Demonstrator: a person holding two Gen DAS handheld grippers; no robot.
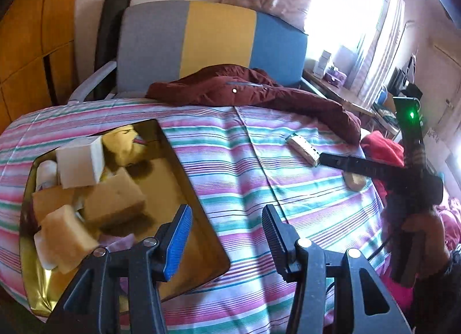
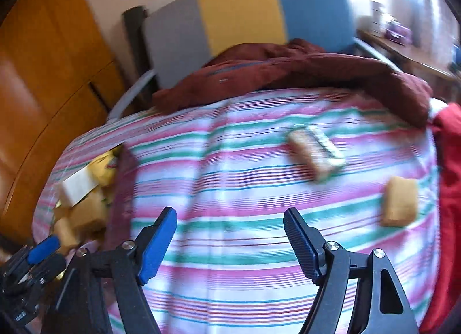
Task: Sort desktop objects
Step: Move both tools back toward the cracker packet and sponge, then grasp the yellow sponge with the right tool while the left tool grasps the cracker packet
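Note:
A gold tray (image 1: 201, 213) on the striped cloth holds several tan sponge blocks (image 1: 115, 198), a white box (image 1: 80, 161) and a yellow item. My left gripper (image 1: 227, 218) is open and empty over the tray's right edge. A pale wrapped bar (image 1: 302, 146) (image 2: 315, 155) and a tan block (image 1: 355, 180) (image 2: 399, 201) lie on the cloth at the right. My right gripper (image 2: 230, 227) is open and empty above the cloth, left of both; in the left wrist view its finger (image 1: 345, 162) reaches toward the bar. The tray shows blurred in the right wrist view (image 2: 121, 190).
A maroon jacket (image 1: 259, 92) lies at the cloth's far edge before a grey, yellow and blue chair (image 1: 213, 43). Red fabric (image 1: 383, 144) lies at the right. An orange wardrobe (image 1: 31, 40) stands left. A cluttered desk (image 1: 340, 86) is by the window.

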